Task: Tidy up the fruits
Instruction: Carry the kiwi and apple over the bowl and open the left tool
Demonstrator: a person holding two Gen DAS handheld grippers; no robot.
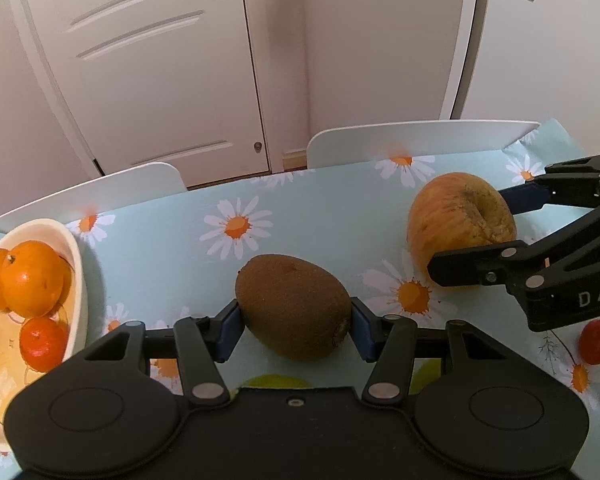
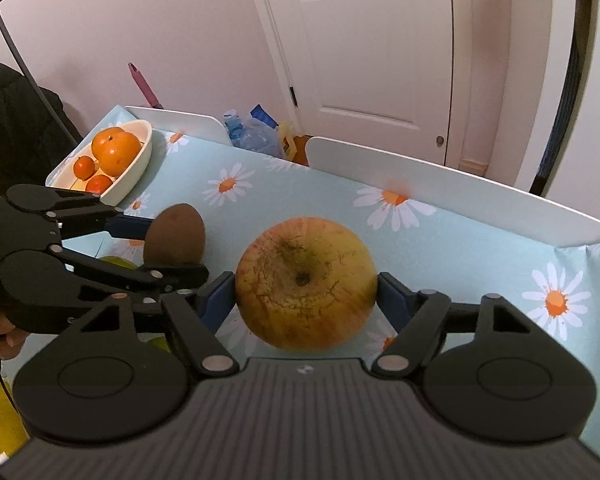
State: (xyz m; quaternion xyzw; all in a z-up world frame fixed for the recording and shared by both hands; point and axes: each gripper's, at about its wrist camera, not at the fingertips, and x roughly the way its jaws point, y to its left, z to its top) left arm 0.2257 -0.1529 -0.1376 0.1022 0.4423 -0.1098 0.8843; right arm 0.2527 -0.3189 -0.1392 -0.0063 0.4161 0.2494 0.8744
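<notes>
L gripper [image 1: 296,326] pinches the kiwi [image 1: 294,306] across its short axis, blue pads touching both flanks; fruit looks lifted off the daisy tablecloth [image 1: 320,216], though contact underneath can't be confirmed. Kiwi: light, fuzzy skin gives good friction, but soft flesh, so a gentle squeeze at the widest part seems right, no more. R gripper [image 2: 306,294] clamps the apple [image 2: 306,282] at its equator, calyx end facing the cam. Apple likely heavier, firm, skin smooth w/ russet cracking; a mid-body grip probably holds best, since off-centre it could roll out. Just R of the L gripper, a small red-orange fruit [image 1: 595,340] lies on the cloth, maybe a kumquat or cherry tomato, hard to tell. Farther L, the white oval dish [image 2: 134,168] holds oranges [image 2: 116,150] and mandarins [image 2: 85,167]; probably the drop-off spot. Beyond: table edge guards [image 2: 460,184], white door [image 2: 372,52].
</notes>
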